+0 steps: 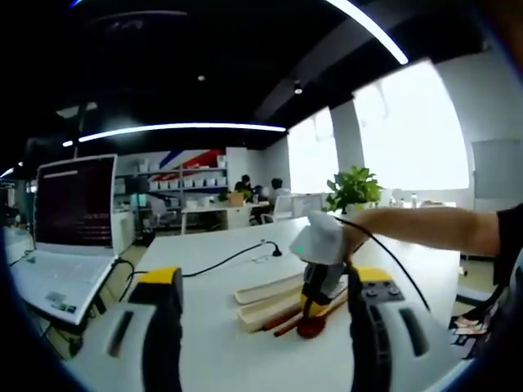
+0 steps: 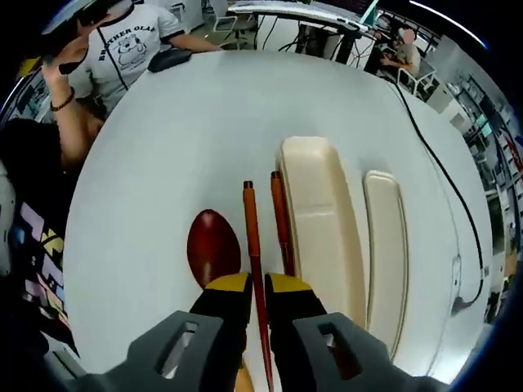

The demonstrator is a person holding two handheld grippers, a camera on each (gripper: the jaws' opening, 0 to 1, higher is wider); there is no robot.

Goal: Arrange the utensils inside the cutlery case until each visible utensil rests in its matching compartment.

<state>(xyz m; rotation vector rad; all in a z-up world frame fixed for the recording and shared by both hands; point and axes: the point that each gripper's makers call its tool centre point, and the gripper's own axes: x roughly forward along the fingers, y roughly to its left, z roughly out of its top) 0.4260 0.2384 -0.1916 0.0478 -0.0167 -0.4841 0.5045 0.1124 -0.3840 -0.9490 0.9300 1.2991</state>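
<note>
On the white table my cream cutlery case lies open beside its lid, with a laptop and a black cable farther off. Two red-brown chopsticks lie just left of the case and a dark red spoon left of those. My right gripper is clenched on one chopstick; my left gripper hangs released above the table.

Laptop, potted plant, cable

Bright window glare, dim ceiling, soft blur, strong fisheye bending at edges.
</note>
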